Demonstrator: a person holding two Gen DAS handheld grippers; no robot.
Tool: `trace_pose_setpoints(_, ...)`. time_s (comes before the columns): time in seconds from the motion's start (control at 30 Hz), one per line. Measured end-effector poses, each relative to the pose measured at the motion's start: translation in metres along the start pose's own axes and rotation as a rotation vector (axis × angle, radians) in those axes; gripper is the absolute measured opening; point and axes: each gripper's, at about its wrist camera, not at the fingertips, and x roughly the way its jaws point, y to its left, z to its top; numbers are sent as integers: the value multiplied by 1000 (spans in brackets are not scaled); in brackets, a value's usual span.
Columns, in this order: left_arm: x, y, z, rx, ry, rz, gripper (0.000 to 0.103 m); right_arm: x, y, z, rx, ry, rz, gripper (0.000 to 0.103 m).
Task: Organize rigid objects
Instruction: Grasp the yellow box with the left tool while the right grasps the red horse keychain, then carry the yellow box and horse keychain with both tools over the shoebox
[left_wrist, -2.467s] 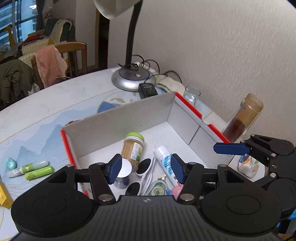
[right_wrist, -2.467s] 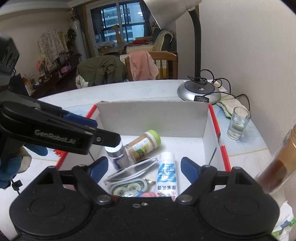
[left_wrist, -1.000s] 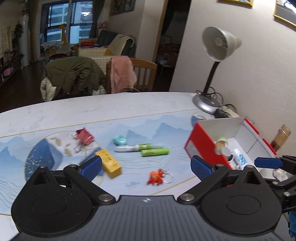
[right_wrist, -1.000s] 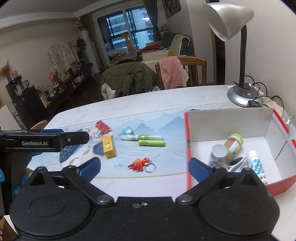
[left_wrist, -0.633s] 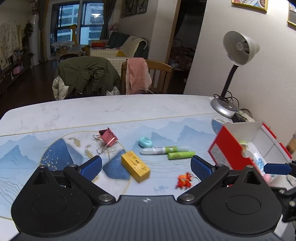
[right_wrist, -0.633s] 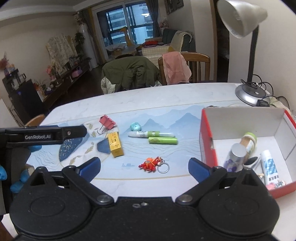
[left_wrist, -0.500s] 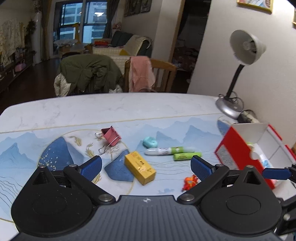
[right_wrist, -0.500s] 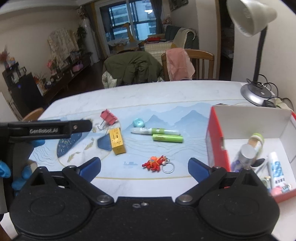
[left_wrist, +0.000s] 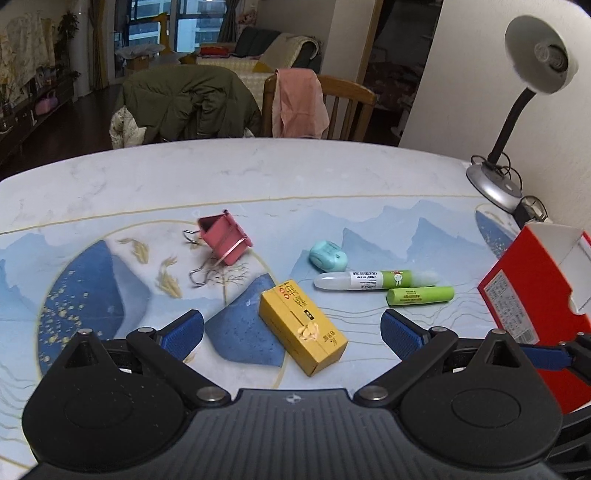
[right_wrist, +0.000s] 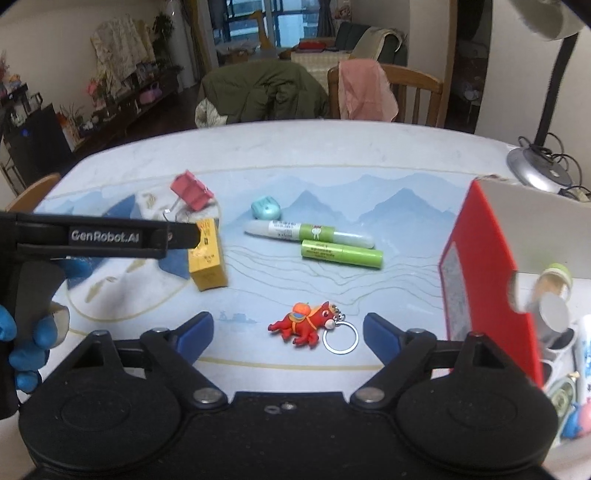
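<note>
My left gripper (left_wrist: 291, 332) is open and empty, low over the table, with a yellow box (left_wrist: 302, 329) between its fingers. My right gripper (right_wrist: 288, 332) is open and empty, with a red horse keychain (right_wrist: 306, 325) between its fingers. Beyond lie a pink binder clip (left_wrist: 224, 240), a teal eraser (left_wrist: 328, 255), a white-green marker (left_wrist: 373, 280) and a green tube (left_wrist: 420, 296). The red and white box (right_wrist: 484, 280) at the right holds a jar, a tube and other small items. The yellow box (right_wrist: 207, 258) also shows in the right wrist view.
A desk lamp (left_wrist: 517, 110) stands at the table's far right by the wall. Chairs draped with a green jacket (left_wrist: 192, 103) and a pink cloth (left_wrist: 299, 99) stand behind the table. The left gripper's finger (right_wrist: 107, 236) crosses the left of the right wrist view.
Both grippers have left the box, opened wide and swung left and down toward the loose items. The yellow box and the keychain now sit between their fingers.
</note>
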Motion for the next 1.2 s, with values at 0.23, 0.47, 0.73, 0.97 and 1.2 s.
trace_pose_setpoints(0.23, 33, 0, 0, -17, 52, 19, 103, 32, -2, 4, -34, 45, 4, 80)
trace_pose_setpoints(0.47, 50, 2, -1, -17, 74, 21, 102, 50, -4, 6, -61, 75, 20, 75)
trace_pose_setpoints(0.73, 61, 1, -3, -1, 87, 16, 93, 60, -9, 4, -66, 94, 13, 74)
trace_pose_setpoints(0.97, 60, -2, -4, 28, 72, 8, 76, 62, -8, 3, -80, 91, 0, 70)
trace_pose_setpoints(1.2, 56, -4, -5, 47, 65, -5, 40, 60, -7, 1, -95, 91, -8, 58)
